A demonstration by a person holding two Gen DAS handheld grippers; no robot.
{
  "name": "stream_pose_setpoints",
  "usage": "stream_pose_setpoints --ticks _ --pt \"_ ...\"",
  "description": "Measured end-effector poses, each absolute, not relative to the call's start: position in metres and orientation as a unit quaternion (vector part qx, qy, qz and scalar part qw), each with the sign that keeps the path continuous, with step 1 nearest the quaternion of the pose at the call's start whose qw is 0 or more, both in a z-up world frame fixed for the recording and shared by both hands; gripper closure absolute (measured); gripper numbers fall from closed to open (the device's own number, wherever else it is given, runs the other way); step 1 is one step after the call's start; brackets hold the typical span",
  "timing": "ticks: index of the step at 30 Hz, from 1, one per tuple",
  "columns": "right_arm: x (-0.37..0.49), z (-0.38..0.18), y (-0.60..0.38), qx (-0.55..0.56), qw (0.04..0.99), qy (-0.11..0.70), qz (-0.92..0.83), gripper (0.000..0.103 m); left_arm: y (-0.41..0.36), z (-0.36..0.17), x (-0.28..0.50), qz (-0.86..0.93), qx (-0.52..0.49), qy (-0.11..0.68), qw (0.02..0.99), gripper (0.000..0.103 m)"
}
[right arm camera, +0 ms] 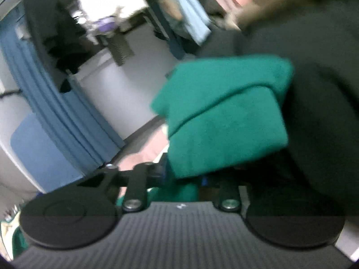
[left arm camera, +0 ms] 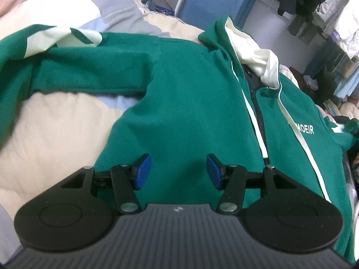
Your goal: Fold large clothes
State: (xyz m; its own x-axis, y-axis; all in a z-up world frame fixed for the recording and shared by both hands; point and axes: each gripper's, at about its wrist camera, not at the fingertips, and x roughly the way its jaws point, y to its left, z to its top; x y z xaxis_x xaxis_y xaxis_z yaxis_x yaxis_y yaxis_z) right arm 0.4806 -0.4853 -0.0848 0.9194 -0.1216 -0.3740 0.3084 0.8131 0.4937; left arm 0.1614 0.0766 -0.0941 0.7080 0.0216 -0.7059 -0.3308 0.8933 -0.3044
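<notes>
A green zip-up hoodie lies spread front-up on the bed, its white-lined hood at the far right and one sleeve stretched out to the left. White lettering shows on the chest beside the zipper. My left gripper hovers open over the hoodie's lower body, with nothing between its blue pads. In the blurred right wrist view, a bunched fold of the green fabric rises from my right gripper, which is shut on it. The cloth hides most of its pads.
The hoodie rests on a patchwork quilt in cream, grey and pink. Hanging clothes and piled items crowd the far right. A blue curtain and white wall stand behind. A dark fur-trimmed garment fills the right of the right wrist view.
</notes>
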Motion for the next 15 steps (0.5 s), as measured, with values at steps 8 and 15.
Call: stream_pose_setpoints --ticks 8,15 --pt "0.419 0.037 -0.399 0.113 0.989 0.091 -0.042 0.08 0.093 -0.079 0.146 0.092 -0.236 0.34 0.905 0.043" --pt "0.318 0.076 -0.247 -0.112 0.992 0.019 0.055 0.08 0.11 -0.061 0.114 0.077 -0.249 0.303 0.916 0.043"
